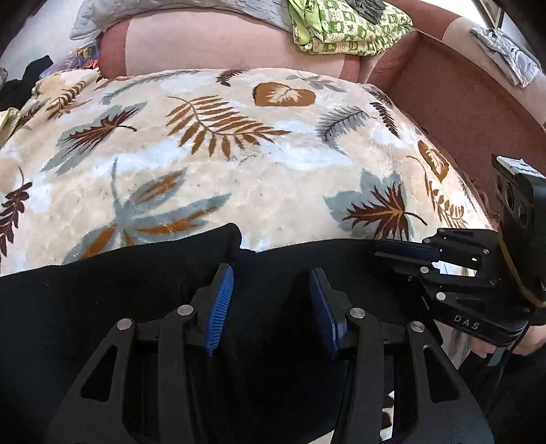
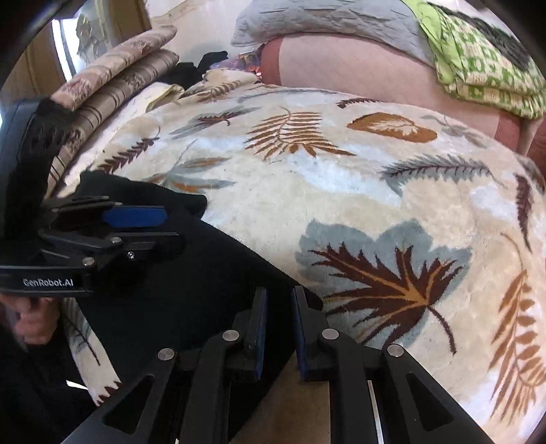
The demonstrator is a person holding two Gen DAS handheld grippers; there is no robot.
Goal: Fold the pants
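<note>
Black pants (image 1: 136,290) lie along the near edge of a leaf-patterned blanket (image 1: 239,164). My left gripper (image 1: 271,307) is open, its blue pads over the black cloth, a fold of it between them. My right gripper (image 2: 278,328) has its fingers close together with a narrow gap, at the pants' edge (image 2: 204,273); I cannot tell whether cloth is pinched. The right gripper shows in the left wrist view (image 1: 409,252), low over the pants' right end. The left gripper shows in the right wrist view (image 2: 136,218), over the black cloth.
The blanket (image 2: 375,191) covers a sofa seat with a pink backrest (image 1: 221,44). A green patterned cloth (image 1: 348,27) and a grey cover (image 2: 324,20) lie on top of the backrest. Striped cushions (image 2: 129,75) are stacked at the left end. Dark clothes (image 1: 30,78) lie far left.
</note>
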